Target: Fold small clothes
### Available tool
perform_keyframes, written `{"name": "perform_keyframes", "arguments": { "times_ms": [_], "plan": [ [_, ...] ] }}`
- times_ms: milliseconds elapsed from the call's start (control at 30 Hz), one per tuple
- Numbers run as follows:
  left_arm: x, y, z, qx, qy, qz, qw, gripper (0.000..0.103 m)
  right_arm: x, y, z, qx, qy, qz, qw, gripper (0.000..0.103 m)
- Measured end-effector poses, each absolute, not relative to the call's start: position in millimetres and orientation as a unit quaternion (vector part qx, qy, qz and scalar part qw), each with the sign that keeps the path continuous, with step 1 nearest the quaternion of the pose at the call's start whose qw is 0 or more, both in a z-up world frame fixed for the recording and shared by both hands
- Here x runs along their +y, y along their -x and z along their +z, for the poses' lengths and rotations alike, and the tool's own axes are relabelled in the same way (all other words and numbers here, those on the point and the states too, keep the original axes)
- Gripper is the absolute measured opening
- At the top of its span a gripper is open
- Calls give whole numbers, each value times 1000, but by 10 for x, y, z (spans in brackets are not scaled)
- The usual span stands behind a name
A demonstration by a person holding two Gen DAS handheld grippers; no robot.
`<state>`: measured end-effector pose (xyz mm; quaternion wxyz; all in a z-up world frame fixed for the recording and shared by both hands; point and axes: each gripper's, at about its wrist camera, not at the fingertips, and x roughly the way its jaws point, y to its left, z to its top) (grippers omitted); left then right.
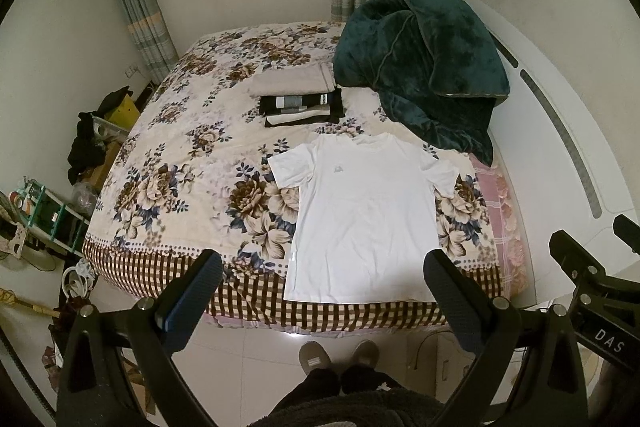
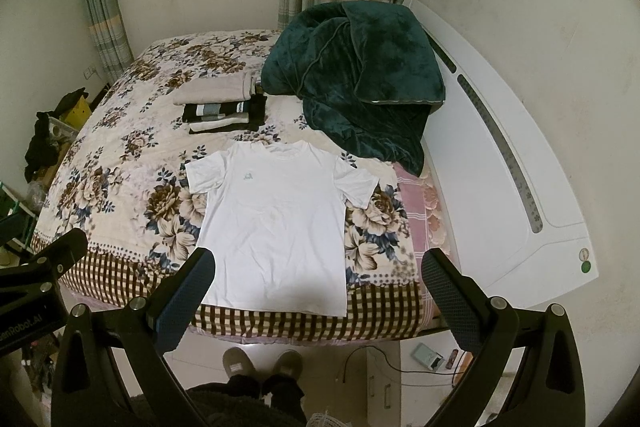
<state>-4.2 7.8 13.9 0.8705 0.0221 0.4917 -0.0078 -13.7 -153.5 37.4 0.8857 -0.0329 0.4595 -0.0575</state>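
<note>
a t-shirt point(image 1: 362, 215) lies flat on the bed point(image 1: 180, 163) at its near edge, collar to the far side and hem toward the person's feet point(image 1: 338, 355) on the floor. behind it sits a stack of folded clothes point(image 1: 298, 99), and to the right of that stack, at the far right of the bed, a heaped blanket point(image 1: 424, 67) rests against the headboard point(image 1: 560, 147). the left tool point(image 1: 322, 281) and right tool point(image 2: 316, 281) hang apart above the near edge, left beside right.
</note>
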Motion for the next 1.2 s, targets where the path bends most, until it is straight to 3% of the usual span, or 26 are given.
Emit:
{"name": "perform_keyframes", "arguments": {
  "times_ms": [1200],
  "plan": [
    [27,-82,169,489,-19,-11,872,103,-1496,124,397,461,34,-58,885,103]
  ]
}}
